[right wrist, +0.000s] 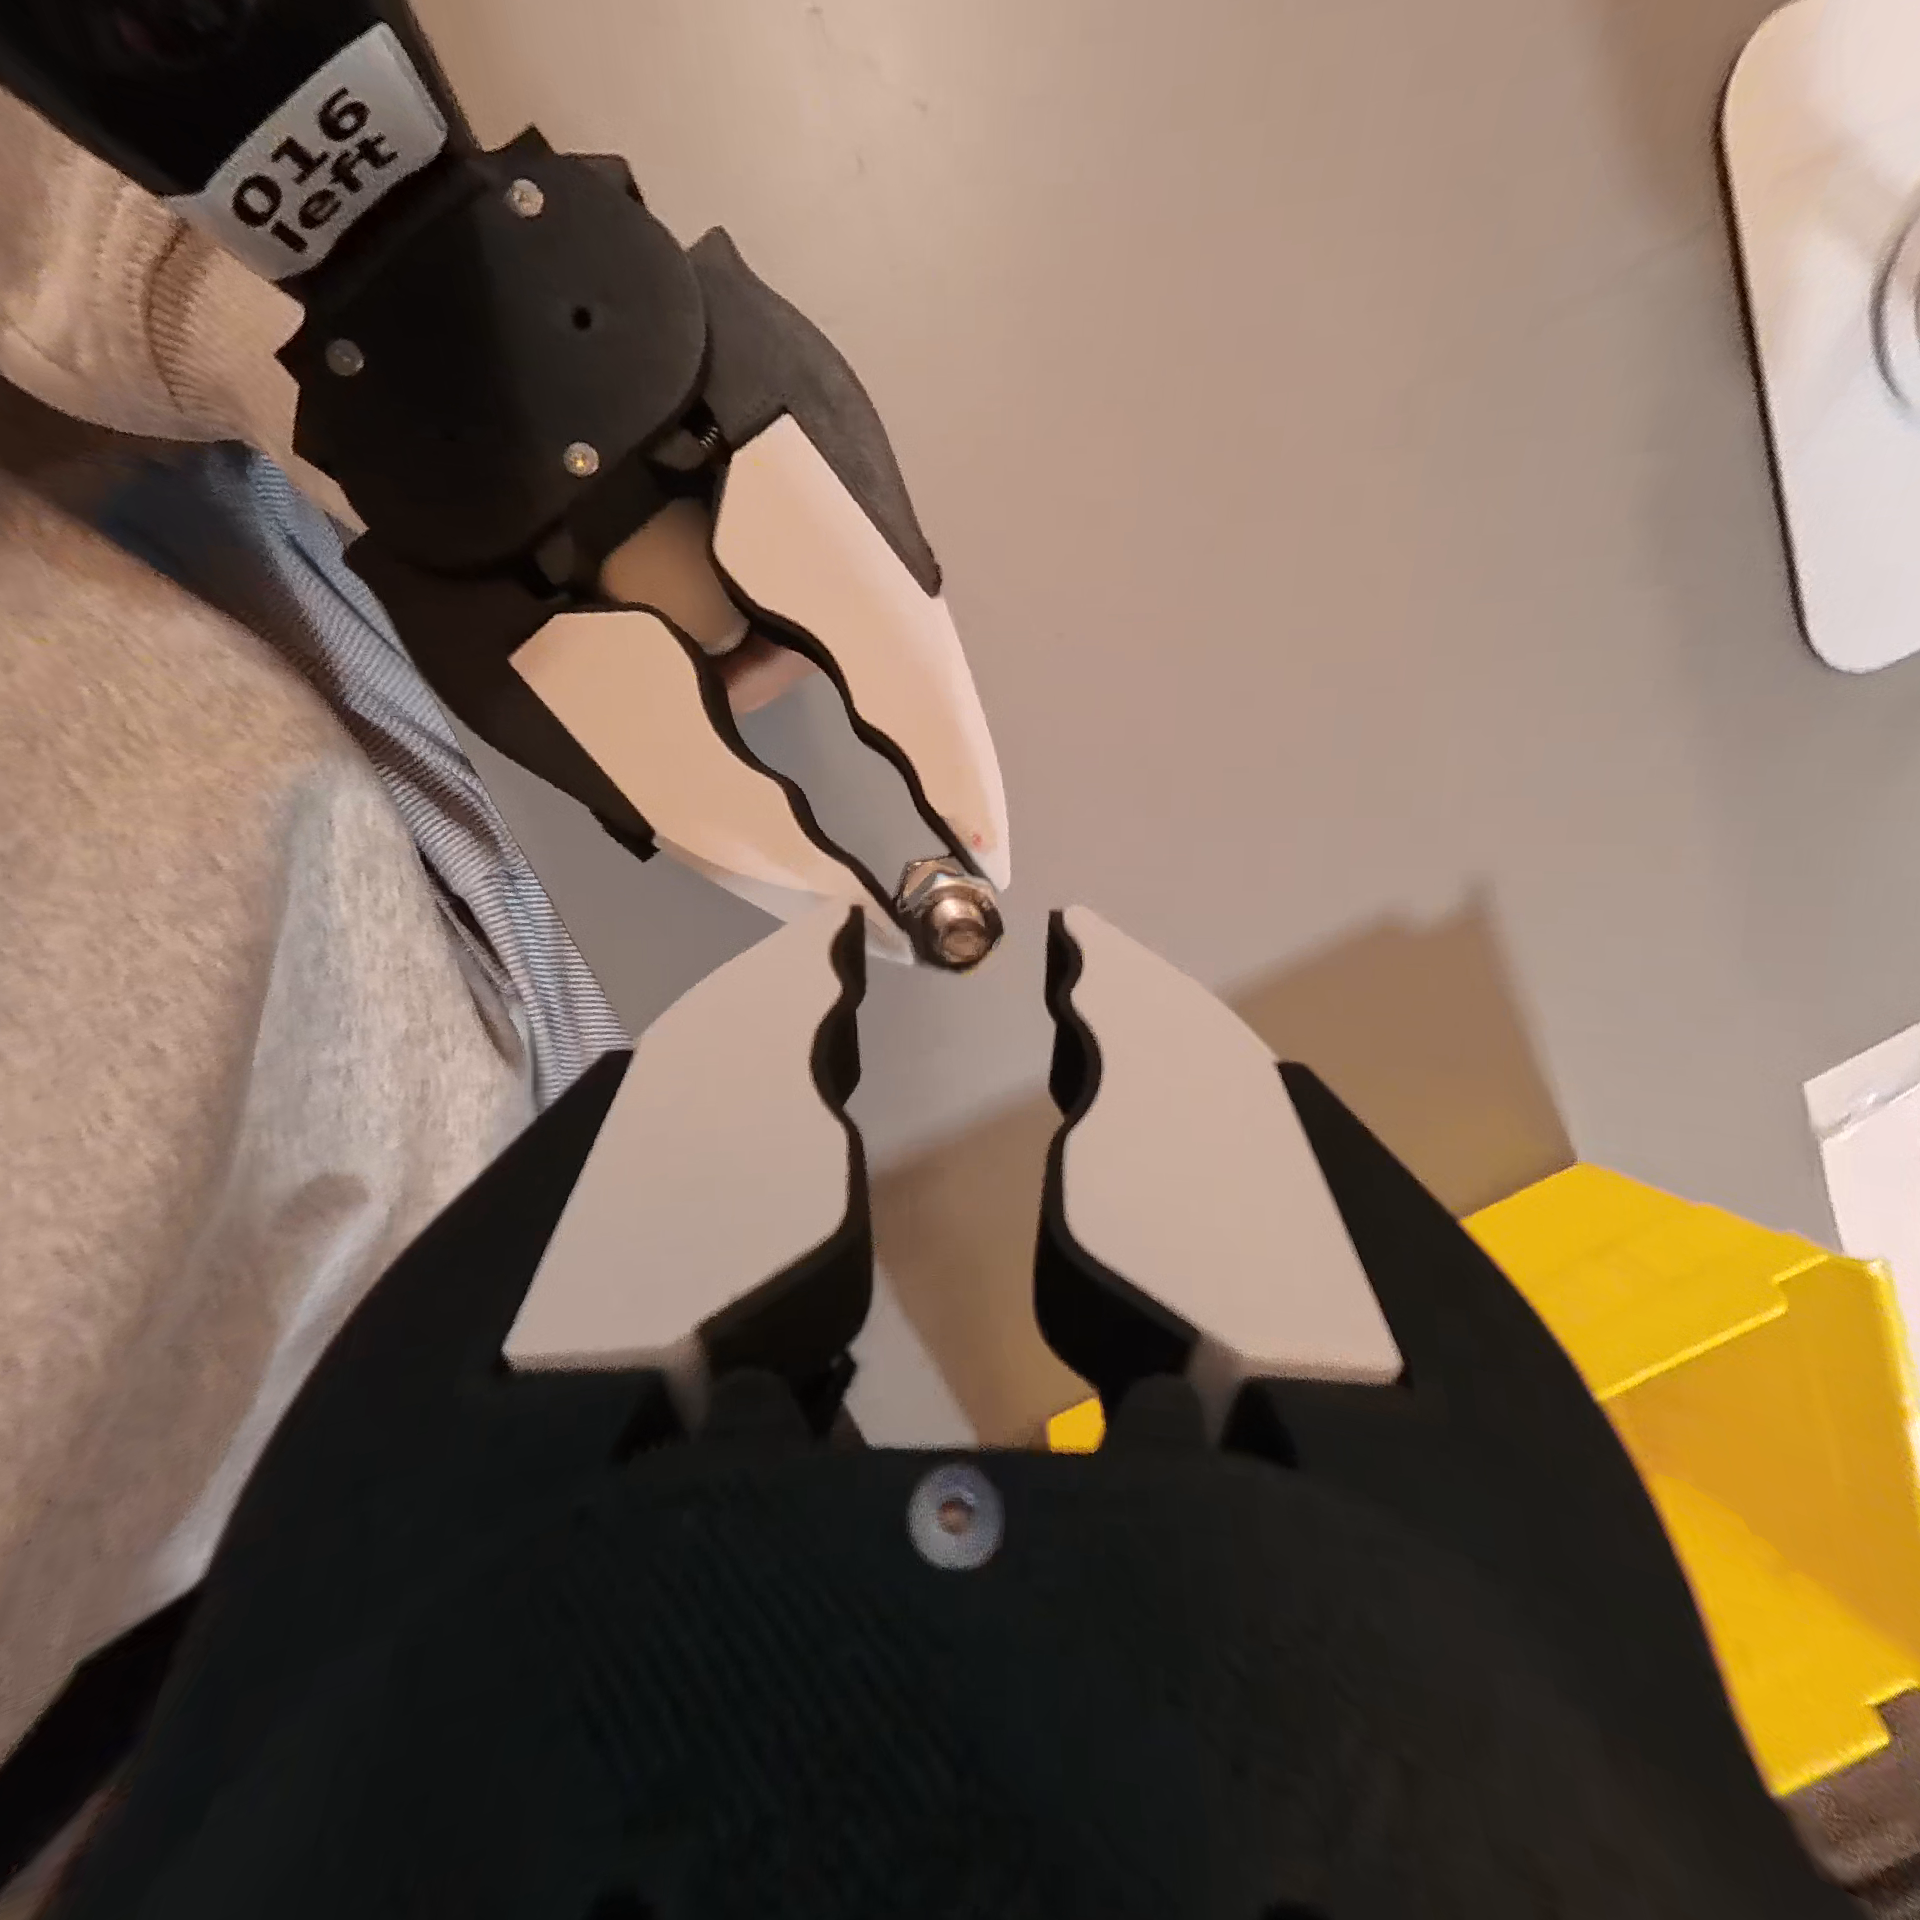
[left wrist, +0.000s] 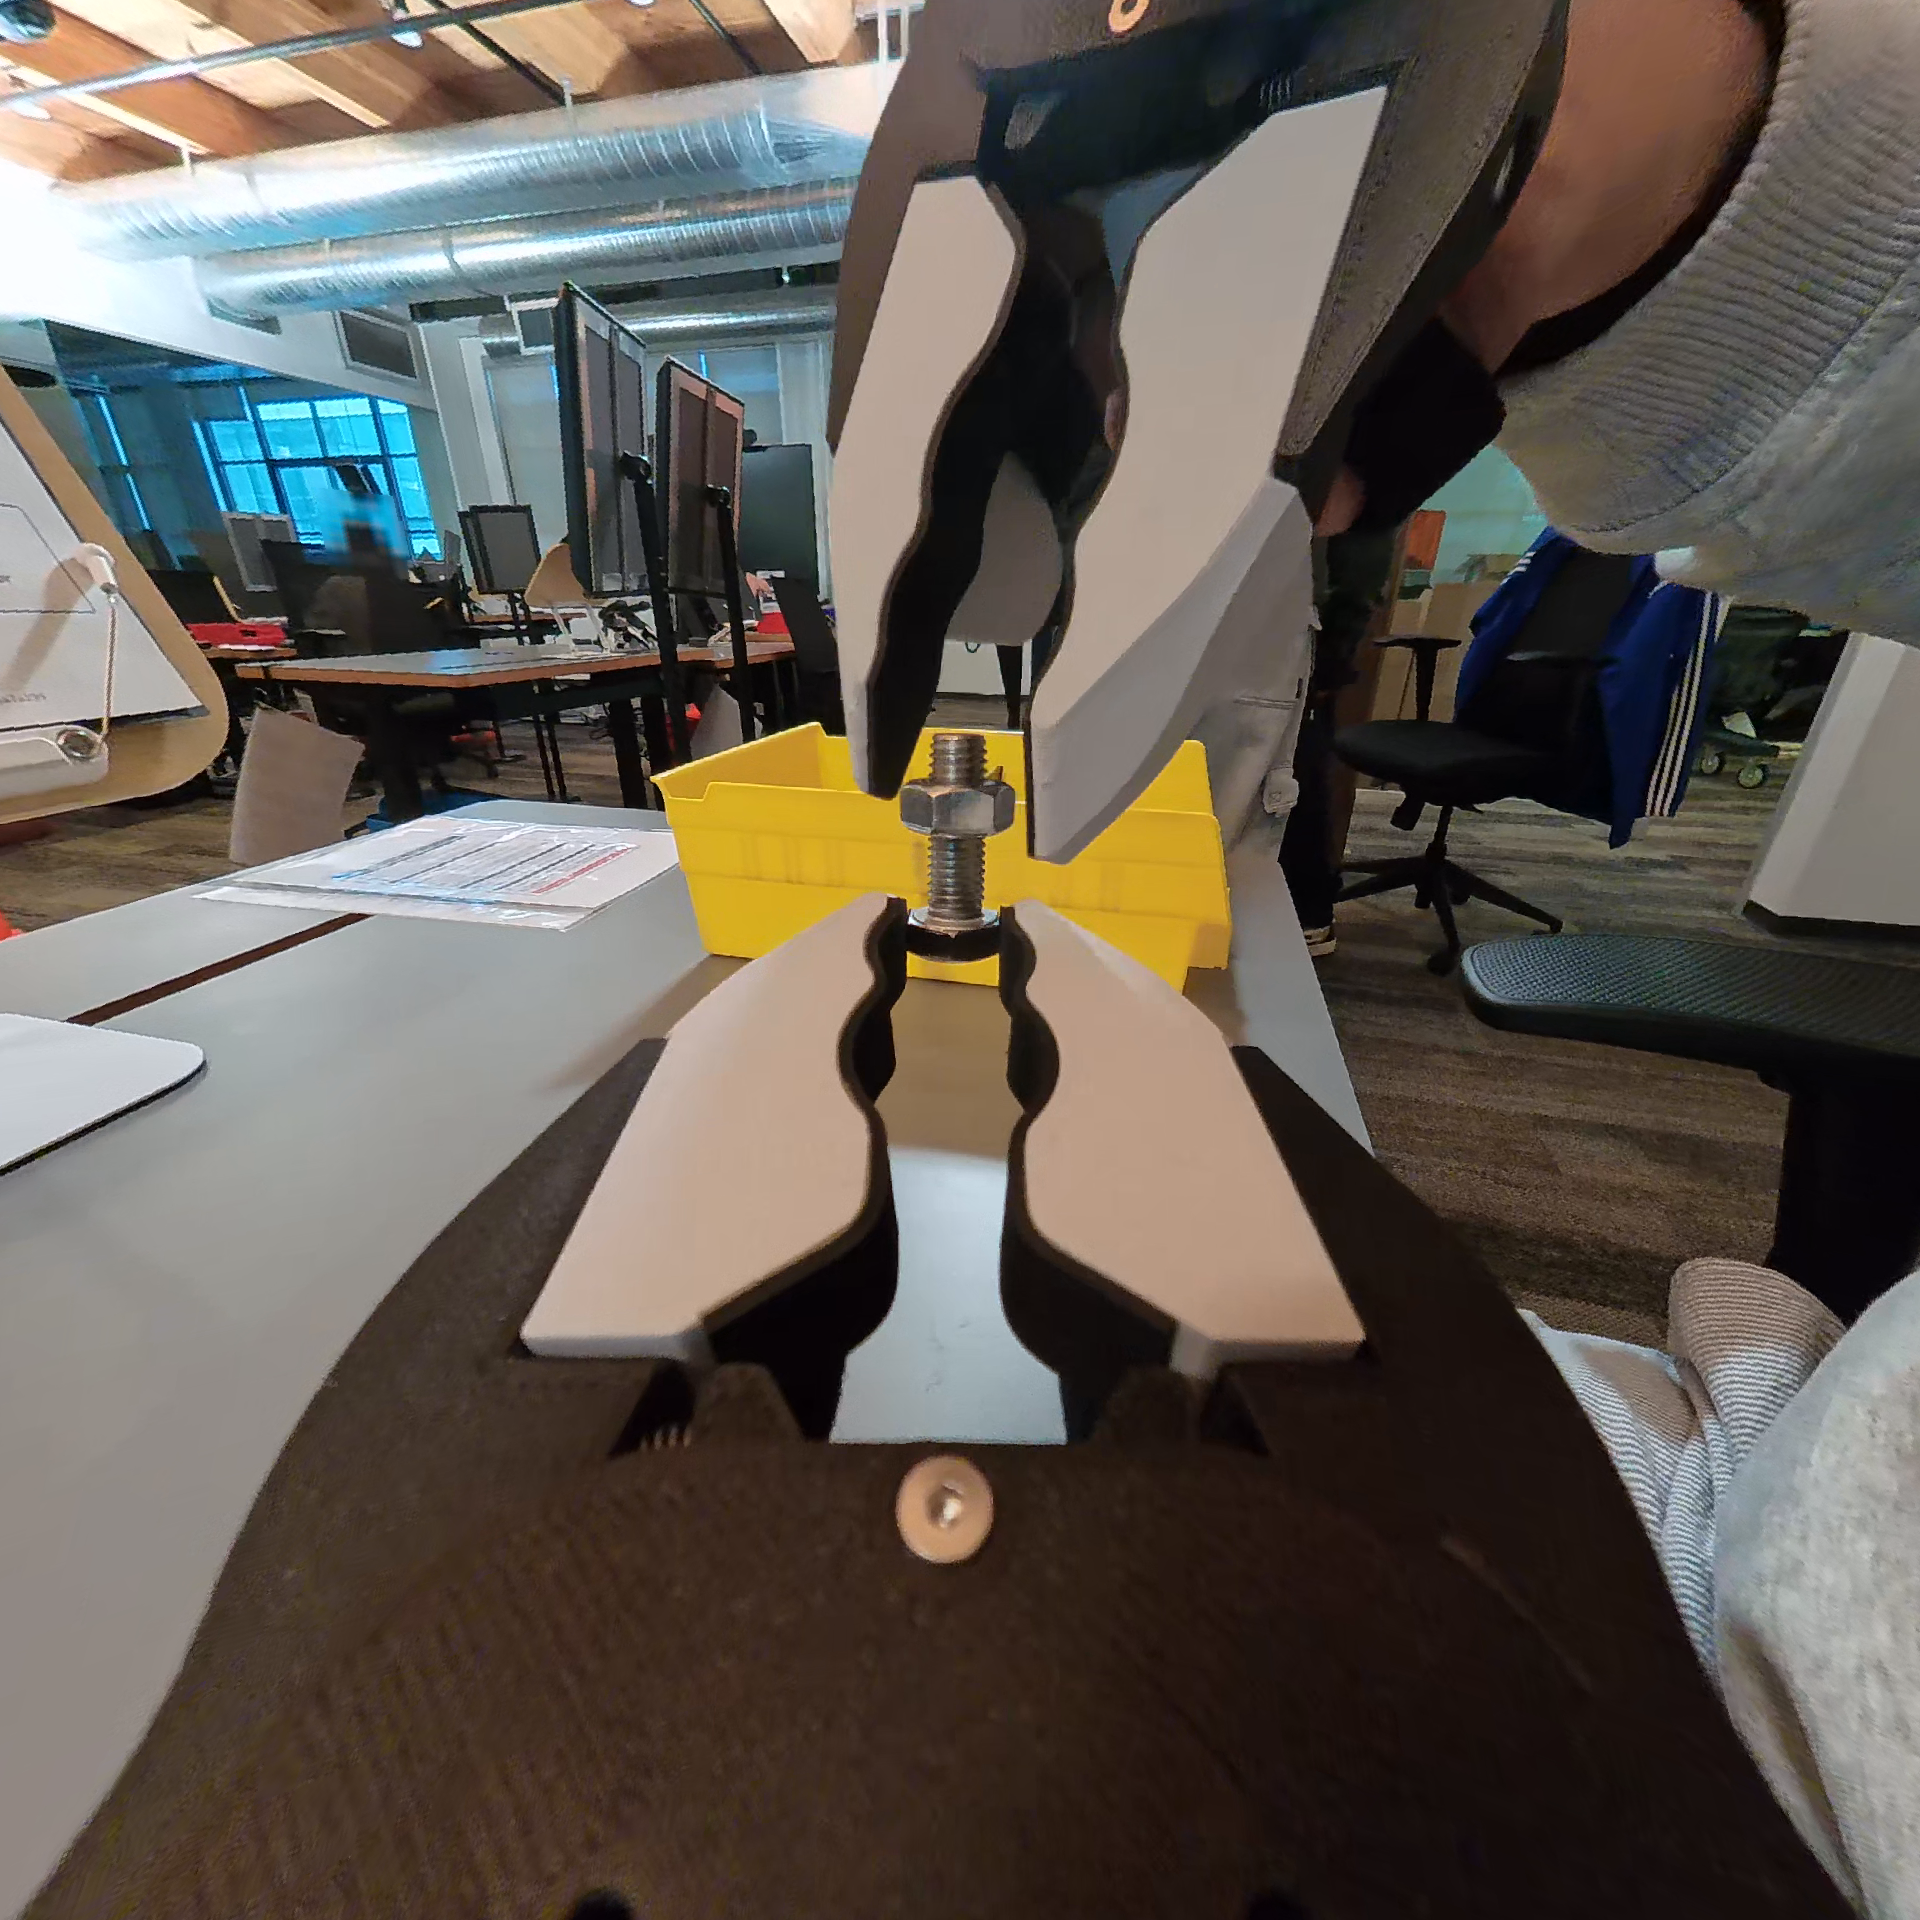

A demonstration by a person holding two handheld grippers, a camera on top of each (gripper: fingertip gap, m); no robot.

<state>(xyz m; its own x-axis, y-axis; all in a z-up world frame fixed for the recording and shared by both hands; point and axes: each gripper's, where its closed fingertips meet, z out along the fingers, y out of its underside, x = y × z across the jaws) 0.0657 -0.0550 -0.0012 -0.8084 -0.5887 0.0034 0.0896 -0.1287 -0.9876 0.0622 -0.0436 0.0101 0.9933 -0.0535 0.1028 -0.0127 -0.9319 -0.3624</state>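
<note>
Now, from my left wrist view, my left gripper point(left wrist: 951, 914) is clenched on the head of a bolt point(left wrist: 954, 862), right at the tips of my two fingers. The bolt stands upright from my jaws, with its long axis going straight up and across the line of my fingers. A nut point(left wrist: 957, 805) sits on the thread near the top end, well above my tips. My right gripper point(left wrist: 951, 805) comes down from above, and its jaws stand apart, one on each side of the nut. Its left fingertip looks touching or almost touching the nut; the other one is a little away. Behind the bolt, beyond my tips, there is a yellow bin point(left wrist: 790, 831) on the grey table point(left wrist: 364, 1039), and some papers point(left wrist: 447, 862) lie farther to the left.

From my right wrist view, my right gripper point(right wrist: 954, 925) is released, with a wide gap between the fingers. The bolt point(right wrist: 961, 935) points along its axis toward this camera, so I see mostly its end and the nut point(right wrist: 920, 888) around it. It lies just ahead of my tips, in the middle of the gap. My left gripper point(right wrist: 940, 894) holds it from the far left side. The yellow bin point(right wrist: 1662, 1455) is to the right of my jaws, below.
</note>
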